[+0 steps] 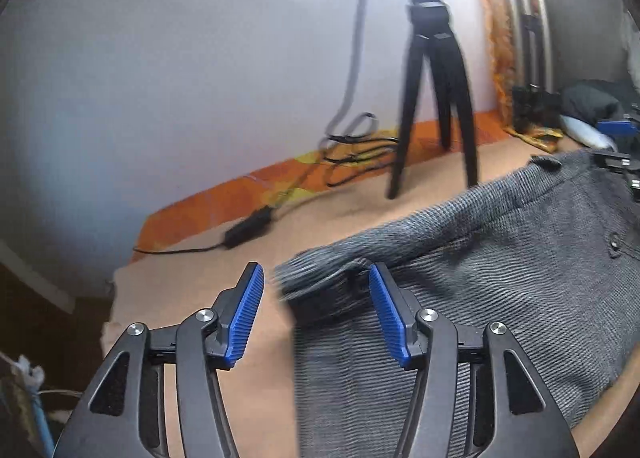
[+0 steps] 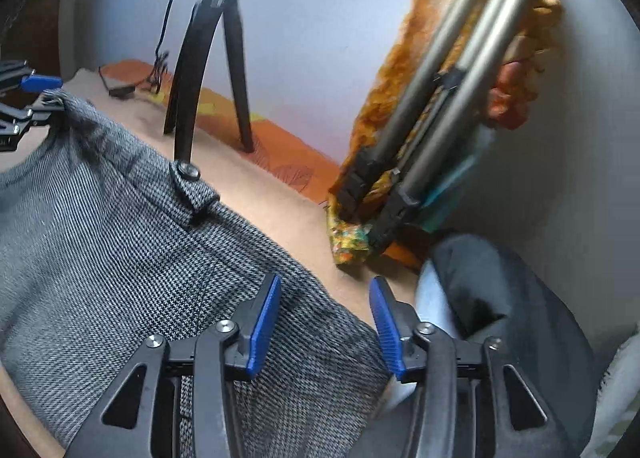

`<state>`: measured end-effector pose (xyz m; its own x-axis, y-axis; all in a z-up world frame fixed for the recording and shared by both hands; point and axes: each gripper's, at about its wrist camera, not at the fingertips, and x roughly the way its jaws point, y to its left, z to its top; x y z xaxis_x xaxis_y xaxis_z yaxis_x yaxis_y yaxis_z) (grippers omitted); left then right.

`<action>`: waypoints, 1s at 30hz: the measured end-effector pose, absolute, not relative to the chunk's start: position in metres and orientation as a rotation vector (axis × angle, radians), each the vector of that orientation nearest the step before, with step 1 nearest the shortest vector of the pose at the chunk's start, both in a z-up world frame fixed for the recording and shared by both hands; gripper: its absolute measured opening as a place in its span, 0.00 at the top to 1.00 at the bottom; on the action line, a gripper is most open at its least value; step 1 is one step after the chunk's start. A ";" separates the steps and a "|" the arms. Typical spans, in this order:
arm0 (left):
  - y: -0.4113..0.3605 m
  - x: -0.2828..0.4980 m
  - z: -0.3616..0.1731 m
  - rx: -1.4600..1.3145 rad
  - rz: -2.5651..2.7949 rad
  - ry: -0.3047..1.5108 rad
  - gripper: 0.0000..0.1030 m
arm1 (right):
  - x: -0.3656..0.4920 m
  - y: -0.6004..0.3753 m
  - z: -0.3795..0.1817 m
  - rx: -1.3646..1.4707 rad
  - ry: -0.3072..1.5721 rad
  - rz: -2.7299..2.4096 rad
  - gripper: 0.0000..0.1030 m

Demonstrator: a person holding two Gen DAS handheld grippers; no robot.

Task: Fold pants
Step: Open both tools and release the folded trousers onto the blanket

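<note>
Grey pants (image 1: 500,258) lie flat on the beige bench (image 1: 208,298), waistband toward its far edge. Left gripper (image 1: 316,314): jaws apart, waistband corner between the blue pads, unpressed. Right gripper (image 2: 324,322): jaws apart over the other waistband end, gripping nothing.

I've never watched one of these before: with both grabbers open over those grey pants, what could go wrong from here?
1. Both the left gripper and the right gripper are open, so the grey pants are held by neither, and the fold may slump or lie uneven.
2. The black tripod stands close behind the pants; a wide sweep might knock it.
3. Loose cables lie near its feet and could snag.
</note>
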<state>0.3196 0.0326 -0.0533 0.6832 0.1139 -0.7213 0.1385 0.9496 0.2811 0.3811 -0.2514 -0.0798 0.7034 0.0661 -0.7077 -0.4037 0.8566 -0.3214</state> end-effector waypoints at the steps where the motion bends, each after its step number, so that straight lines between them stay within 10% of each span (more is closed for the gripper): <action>1: 0.034 0.320 -0.051 0.317 -0.012 0.829 0.46 | 0.378 -0.255 -0.076 -0.474 0.749 0.274 0.51; 15: 0.078 0.234 -0.004 0.141 -0.054 0.760 0.46 | 0.286 -0.319 -0.025 -0.172 0.693 0.304 0.43; 30: 0.091 0.150 -0.069 -0.006 -0.077 0.888 0.46 | 0.184 -0.248 -0.074 -0.334 0.736 0.490 0.37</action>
<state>0.1500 0.0906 -0.0694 0.6286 -0.0697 -0.7746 0.0651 0.9972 -0.0370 0.1844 -0.2476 -0.0738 0.6369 0.3064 -0.7074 -0.5344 0.8369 -0.1186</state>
